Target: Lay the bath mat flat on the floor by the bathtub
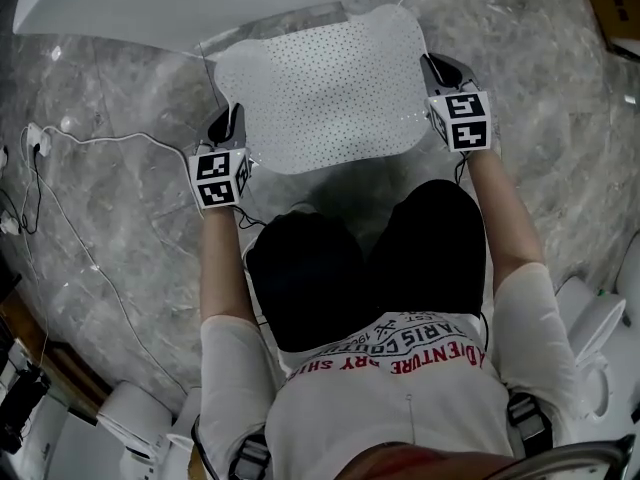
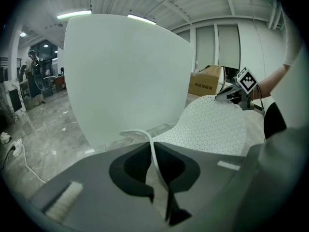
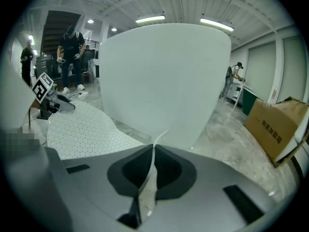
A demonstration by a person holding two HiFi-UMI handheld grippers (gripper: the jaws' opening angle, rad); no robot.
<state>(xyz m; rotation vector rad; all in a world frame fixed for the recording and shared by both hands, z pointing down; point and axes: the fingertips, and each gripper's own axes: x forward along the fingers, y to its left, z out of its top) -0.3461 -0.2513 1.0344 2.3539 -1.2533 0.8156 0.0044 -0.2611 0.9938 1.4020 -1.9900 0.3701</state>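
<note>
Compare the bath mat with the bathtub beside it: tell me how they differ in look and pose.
The bath mat is a thin sheet covered in small dots; the bathtub has a smooth, plain wall. The bath mat is held curved between the left gripper and the right gripper, each shut on one side edge; the bathtub stands on the floor. Both are white.

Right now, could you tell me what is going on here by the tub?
A person crouches on the marble floor in front of the white bathtub, holding a white perforated bath mat spread between two grippers. The left gripper is shut on its left edge, the right gripper on its right edge. The mat sits close to the tub's base, not yet released.
</note>
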